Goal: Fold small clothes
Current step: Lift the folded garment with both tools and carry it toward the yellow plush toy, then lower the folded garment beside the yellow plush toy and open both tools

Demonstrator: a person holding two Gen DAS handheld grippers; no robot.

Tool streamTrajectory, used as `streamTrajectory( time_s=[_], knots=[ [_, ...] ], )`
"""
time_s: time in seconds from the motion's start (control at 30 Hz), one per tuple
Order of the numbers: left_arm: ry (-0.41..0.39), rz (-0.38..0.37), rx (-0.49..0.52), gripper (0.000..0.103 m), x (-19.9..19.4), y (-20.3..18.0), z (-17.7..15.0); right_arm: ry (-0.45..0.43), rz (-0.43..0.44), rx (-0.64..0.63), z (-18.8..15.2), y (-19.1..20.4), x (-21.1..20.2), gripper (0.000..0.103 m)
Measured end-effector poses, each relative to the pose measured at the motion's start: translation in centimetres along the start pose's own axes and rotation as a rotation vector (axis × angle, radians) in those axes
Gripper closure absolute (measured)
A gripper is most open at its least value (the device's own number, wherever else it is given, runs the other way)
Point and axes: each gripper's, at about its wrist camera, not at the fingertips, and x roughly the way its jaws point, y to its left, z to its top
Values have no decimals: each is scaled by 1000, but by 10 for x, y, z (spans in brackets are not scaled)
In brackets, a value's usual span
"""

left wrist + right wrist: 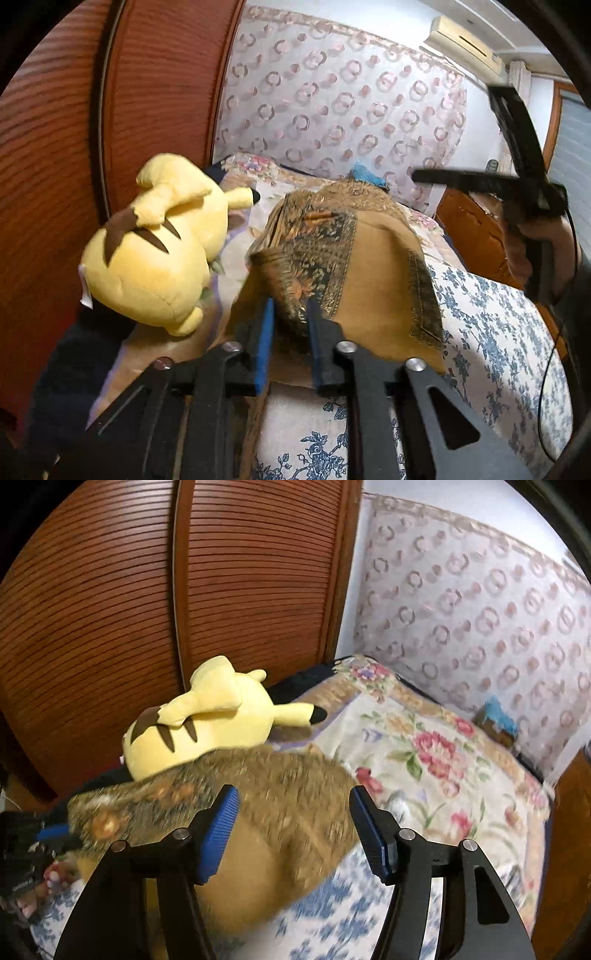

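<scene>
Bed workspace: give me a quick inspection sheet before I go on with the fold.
Surface: bed under a blue-flowered sheet, with a pink floral quilt further back.
Job's things: brown patterned garment lying bunched on the sheet, not flat.
Clutter: yellow plush toy beside the garment; small blue object by the curtain.
Grippers: left gripper jaws narrowly apart, garment edge between them, contact unclear; right gripper open wide over the garment, holding nothing.
Cables: thin black cable hanging by the right hand.
Surroundings: slatted wooden doors, patterned curtain, air conditioner.
</scene>
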Motion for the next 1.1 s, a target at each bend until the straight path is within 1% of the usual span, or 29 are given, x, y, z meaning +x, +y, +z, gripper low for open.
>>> streamTrajectory(
  time_s=[0.07,0.1,0.17,0.2,0.23,0.3,0.4,0.47,0.57,0.67,0.77,0.87,1.0,1.03,1.1],
  knots=[
    [-24,8,32,72,-9,-6,2,-10,-3,27,-15,-1,-14,39],
    [-32,9,44,65,-13,-9,3,-16,2,42,-21,-1,-20,39],
    [-50,-8,72,62,-20,-16,5,-25,10,68,-36,0,-35,39],
    [-50,-21,89,58,-23,-21,7,-38,30,73,-43,3,-43,39],
    [-52,-33,97,47,-26,-25,8,-52,42,82,-53,1,-54,39],
    [-60,-54,108,33,-32,-34,9,-68,34,99,-65,4,-71,37],
    [-77,-63,138,23,-42,-49,11,-79,21,118,-77,3,-91,30],
    [-90,-66,169,21,-49,-60,13,-93,2,140,-86,5,-107,23],
    [-85,-95,210,20,-55,-77,14,-118,-36,167,-100,9,-127,20],
    [-95,-116,233,20,-63,-93,12,-152,-73,209,-117,12,-151,19],
    [-87,-107,259,20,-67,-110,6,-173,-121,256,-139,15,-171,19],
    [-99,-107,288,20,-74,-127,-1,-174,-161,291,-158,18,-192,19],
    [-114,-145,296,20,-84,-148,-1,-189,-239,328,-172,26,-223,19],
    [-122,-154,294,20,-87,-154,1,-200,-250,339,-179,31,-240,19],
    [-133,-173,295,20,-91,-165,4,-219,-281,356,-184,34,-258,19]
  ],
)
